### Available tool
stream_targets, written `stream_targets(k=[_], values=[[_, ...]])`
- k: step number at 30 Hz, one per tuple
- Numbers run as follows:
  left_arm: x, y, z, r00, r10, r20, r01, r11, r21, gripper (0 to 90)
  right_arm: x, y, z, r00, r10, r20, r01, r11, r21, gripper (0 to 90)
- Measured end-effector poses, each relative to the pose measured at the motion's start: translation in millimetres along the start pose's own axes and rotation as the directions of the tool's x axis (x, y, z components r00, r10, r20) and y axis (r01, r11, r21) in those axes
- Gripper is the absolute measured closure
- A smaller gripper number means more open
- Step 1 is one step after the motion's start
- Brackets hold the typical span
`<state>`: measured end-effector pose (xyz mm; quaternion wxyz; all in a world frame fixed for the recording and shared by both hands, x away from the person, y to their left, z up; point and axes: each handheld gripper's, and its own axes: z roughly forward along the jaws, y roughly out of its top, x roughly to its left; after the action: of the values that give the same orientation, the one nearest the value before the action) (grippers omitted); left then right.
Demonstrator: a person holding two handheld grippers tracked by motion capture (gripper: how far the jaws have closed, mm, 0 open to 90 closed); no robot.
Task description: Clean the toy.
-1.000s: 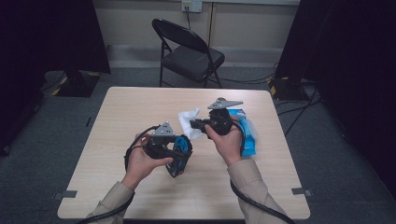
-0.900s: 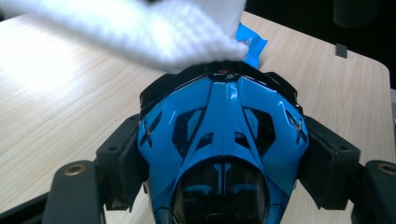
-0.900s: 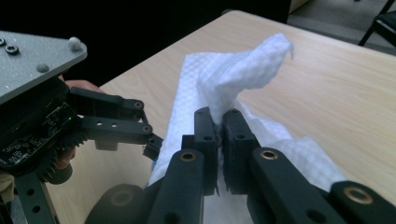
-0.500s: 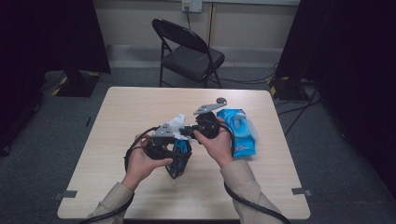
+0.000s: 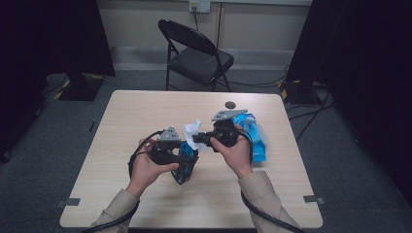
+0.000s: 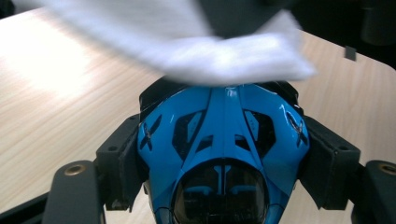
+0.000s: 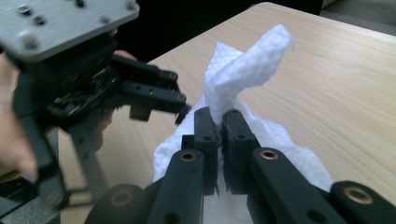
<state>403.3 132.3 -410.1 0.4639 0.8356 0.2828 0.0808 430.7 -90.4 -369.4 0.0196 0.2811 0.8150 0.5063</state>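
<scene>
Left gripper view shows your left gripper clamping the blue goggles; right gripper view shows your right gripper pinching the white wipe, mid-tabletop, against them.

One light wooden tabletop carries one blue-and-black toy helmet, one white paper wipe, one blue wipes packet, and one small dark round disc.

Beige sleeves; black claws, brass-ringed pivots, grey triangular top plates, thick black trailing cables.
</scene>
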Motion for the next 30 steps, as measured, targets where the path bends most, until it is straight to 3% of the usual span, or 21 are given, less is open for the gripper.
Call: stream_targets(k=[4, 20, 25, 30], values=[[4.6, -0.5, -5.1, 0.9997, -0.014, -0.018, 0.013, 0.9999, -0.010, 25.8, 4.1, -5.3, -2.0, 0.9998, -0.021, -0.006, 0.021, 1.000, 0.019, 86.4], [7.5, -1.0, -7.0, 0.9988, -0.028, -0.040, 0.027, 0.9994, -0.020, 25.8, 10.7, -33.2, -9.2, 0.9995, -0.020, -0.027, 0.020, 1.000, 0.002, 86.3], [6.5, -0.6, -7.5, 0.9991, -0.029, -0.031, 0.028, 0.9992, -0.027, 25.7, 3.7, -36.9, -19.6, 0.9996, 0.019, -0.022, -0.020, 0.998, -0.058, 86.3], [2.4, 1.8, -7.2, 0.9996, -0.023, -0.015, 0.023, 0.9993, -0.031, 25.7, -3.0, -28.0, -29.8, 0.9993, 0.037, 0.000, -0.037, 0.994, -0.099, 86.3]])
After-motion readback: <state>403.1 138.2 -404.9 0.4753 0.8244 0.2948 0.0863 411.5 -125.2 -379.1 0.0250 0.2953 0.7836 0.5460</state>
